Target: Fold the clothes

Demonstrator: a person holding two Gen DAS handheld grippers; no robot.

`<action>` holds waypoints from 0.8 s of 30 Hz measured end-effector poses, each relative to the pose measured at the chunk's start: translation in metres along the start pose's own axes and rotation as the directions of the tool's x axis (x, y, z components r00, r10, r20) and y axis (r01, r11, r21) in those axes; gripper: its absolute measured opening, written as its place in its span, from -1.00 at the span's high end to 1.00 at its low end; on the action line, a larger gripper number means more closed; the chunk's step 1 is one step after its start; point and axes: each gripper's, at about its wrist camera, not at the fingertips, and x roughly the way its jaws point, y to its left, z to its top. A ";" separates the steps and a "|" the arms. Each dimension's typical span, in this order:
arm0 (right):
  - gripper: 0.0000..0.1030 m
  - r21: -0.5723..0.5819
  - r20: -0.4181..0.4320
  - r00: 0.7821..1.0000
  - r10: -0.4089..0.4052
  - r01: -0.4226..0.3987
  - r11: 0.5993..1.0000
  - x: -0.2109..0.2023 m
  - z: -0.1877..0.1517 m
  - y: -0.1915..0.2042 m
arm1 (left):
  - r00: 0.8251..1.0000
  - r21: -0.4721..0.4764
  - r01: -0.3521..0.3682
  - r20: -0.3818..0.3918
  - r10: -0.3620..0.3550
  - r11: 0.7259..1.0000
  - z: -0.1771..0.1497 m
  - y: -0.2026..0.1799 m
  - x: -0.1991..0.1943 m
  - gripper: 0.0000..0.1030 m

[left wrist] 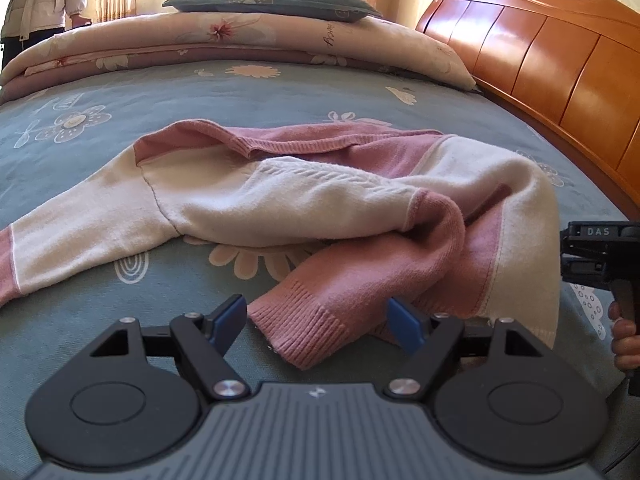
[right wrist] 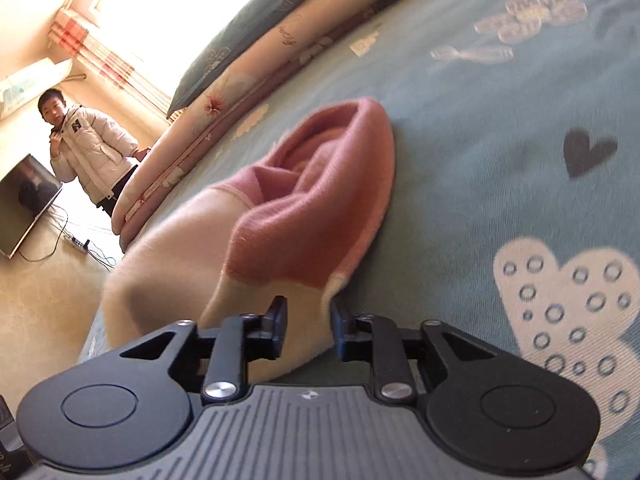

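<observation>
Left gripper [left wrist: 318,322] tilted downward, blue-padded fingers [left wrist: 231,317] spread wide, nothing clamped. Right gripper [right wrist: 308,330] angled down, fingers [right wrist: 278,326] partly closed with fabric between; pressing unclear. Right hand [left wrist: 624,340] wrapped around its handle.

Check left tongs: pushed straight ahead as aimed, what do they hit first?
Probably the pink ribbed cuff of the sweater sleeve, lying on the bedsheet just ahead between the open left tongs. Depth is unclear.

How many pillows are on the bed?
1. The grey-green pillow lies on top of the folded floral quilt at the far side of the bed, near the window. Another could be hidden behind the quilt; the pictures cannot show that.
</observation>
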 end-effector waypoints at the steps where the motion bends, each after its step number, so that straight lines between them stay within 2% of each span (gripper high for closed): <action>1: 0.41 0.018 -0.007 1.000 0.005 -0.005 1.000 0.005 -0.003 -0.004 | 1.000 -0.001 -0.002 -0.001 0.002 1.000 0.000 0.000 0.000 -0.51; 5: 0.39 0.035 0.021 0.998 0.051 -0.052 0.998 0.015 -0.007 -0.005 | 1.000 -0.004 -0.013 -0.011 0.013 1.000 0.000 0.002 0.001 -0.51; 7: 0.77 0.042 0.034 0.997 0.070 -0.072 0.997 0.019 -0.009 -0.004 | 1.000 -0.004 -0.018 -0.018 0.018 1.000 -0.001 0.003 0.003 -0.51; 9: 0.83 0.031 0.036 0.999 0.035 -0.036 0.999 0.015 -0.004 -0.002 | 1.000 -0.005 -0.017 -0.021 0.017 1.000 -0.001 0.003 0.004 -0.51; 14: 0.91 -0.005 0.102 0.995 0.004 -0.004 1.000 -0.014 0.018 0.004 | 1.000 -0.005 -0.013 -0.025 0.012 1.000 -0.002 0.003 0.005 -0.51; 17: 0.99 -0.048 0.146 0.988 -0.049 0.057 0.997 -0.032 0.029 0.009 | 1.000 -0.004 -0.012 -0.024 0.011 1.000 -0.002 0.003 0.004 -0.51; 20: 1.00 -0.053 0.205 0.974 -0.097 0.110 0.992 -0.055 0.042 0.002 | 1.000 -0.006 -0.004 -0.016 0.004 1.000 -0.001 0.003 0.002 -0.51; 21: 0.99 -0.043 0.190 0.977 -0.095 0.105 0.994 -0.058 0.046 -0.003 | 1.000 -0.007 -0.003 -0.015 0.003 1.000 -0.001 0.003 0.002 -0.51; 24: 0.73 -0.033 0.134 0.988 -0.070 0.075 0.997 -0.054 0.043 -0.015 | 1.000 -0.008 0.004 -0.015 -0.004 1.000 -0.001 0.002 0.003 -0.51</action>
